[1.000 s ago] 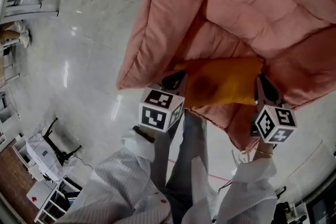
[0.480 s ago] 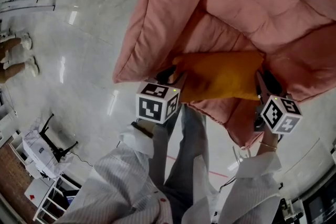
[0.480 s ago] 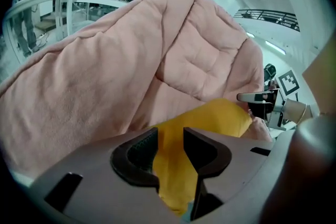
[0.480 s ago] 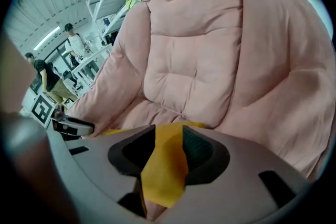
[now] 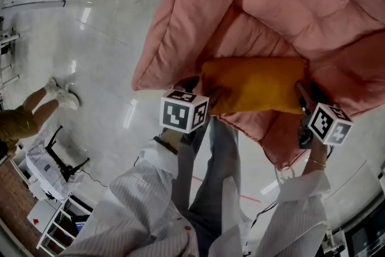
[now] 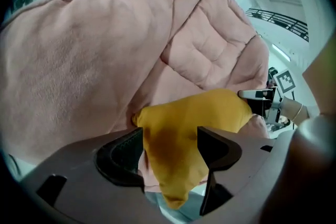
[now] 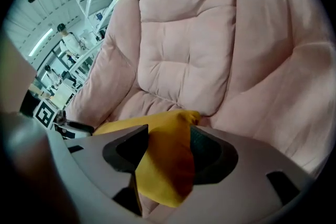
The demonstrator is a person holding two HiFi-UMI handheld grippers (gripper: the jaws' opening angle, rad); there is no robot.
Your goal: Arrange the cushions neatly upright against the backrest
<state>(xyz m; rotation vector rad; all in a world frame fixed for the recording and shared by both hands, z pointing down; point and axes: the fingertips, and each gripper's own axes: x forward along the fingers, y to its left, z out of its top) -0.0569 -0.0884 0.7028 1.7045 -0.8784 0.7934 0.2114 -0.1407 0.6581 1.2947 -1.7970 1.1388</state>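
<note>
Both sets of jaws have just been opening. The left gripper (image 6: 169,157) and right gripper (image 7: 167,152) stand spread, each with a corner of the mustard cushion (image 5: 255,84) loose between them, on the pink armchair (image 5: 198,15) seat. It looks soft, light and floppy, so I'd pinch the corners.

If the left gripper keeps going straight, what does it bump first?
The yellow cushion: its corner already lies between the jaws of the left gripper, which have just been opening. The pink armchair probably comes next.
</note>
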